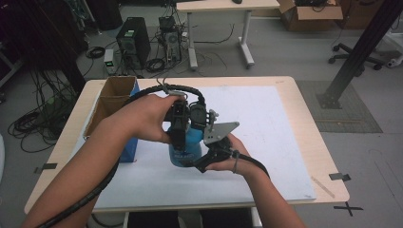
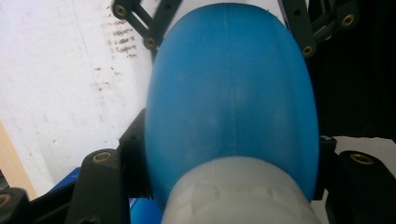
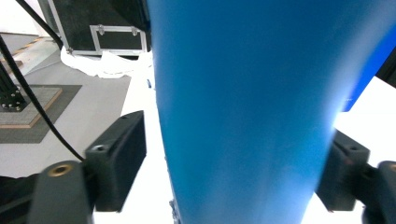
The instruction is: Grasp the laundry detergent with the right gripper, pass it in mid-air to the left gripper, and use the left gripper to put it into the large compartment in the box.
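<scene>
Blue bottle (image 1: 183, 149) stands on the white mat (image 1: 266, 123). Your left gripper (image 1: 178, 126) clamps its top; your right gripper (image 1: 209, 154) straddles its body, jaws parted, pads clear.

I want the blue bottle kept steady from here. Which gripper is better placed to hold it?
Left: the left gripper already clamps the blue bottle near its white neck, while a gap shows beside one of the right gripper's fingers.

Passage on the left of the table (image 1: 285, 102) is blocked by a cardboard box (image 1: 114, 102). Beside it, a blue bottle (image 1: 187, 145) is crowded by both hands. Open white surface is left to the right.
</scene>
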Tool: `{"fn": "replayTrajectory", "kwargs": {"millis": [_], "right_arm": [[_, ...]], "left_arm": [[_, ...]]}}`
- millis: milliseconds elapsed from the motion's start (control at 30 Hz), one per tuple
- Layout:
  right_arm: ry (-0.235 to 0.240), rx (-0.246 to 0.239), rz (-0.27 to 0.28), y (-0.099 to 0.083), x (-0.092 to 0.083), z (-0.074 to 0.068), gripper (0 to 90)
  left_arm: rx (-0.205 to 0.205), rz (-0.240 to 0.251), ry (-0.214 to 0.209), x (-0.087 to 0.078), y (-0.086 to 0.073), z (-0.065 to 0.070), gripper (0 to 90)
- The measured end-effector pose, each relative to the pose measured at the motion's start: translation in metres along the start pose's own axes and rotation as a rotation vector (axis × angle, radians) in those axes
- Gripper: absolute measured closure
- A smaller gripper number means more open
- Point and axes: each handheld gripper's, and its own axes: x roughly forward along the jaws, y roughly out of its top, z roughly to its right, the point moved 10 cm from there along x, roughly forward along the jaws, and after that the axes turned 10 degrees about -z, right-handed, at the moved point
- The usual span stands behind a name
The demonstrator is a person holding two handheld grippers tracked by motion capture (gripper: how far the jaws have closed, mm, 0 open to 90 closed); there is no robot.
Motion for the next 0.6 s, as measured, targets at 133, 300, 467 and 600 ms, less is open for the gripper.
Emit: {"fn": "replayTrajectory", "kwargs": {"millis": [133,300,467,600], "right_arm": [[-0.018,0.019,0.006,-0.001,-0.006,0.002,6.7],[-0.018,0.028,0.009,-0.001,-0.017,0.002,0.3],[-0.03,0.029,0.01,-0.001,-0.03,0.005,0.3],[-0.041,0.048,0.014,-0.003,-0.047,0.011,0.3]], "left_arm": [[-0.01,-0.005,-0.01,0.0,0.001,0.001,38.6],[-0.027,-0.015,-0.016,-0.002,0.002,0.0,38.6],[-0.069,-0.016,-0.025,-0.005,0.001,-0.002,38.6],[-0.127,-0.017,-0.044,-0.008,-0.003,-0.006,38.5]]}}
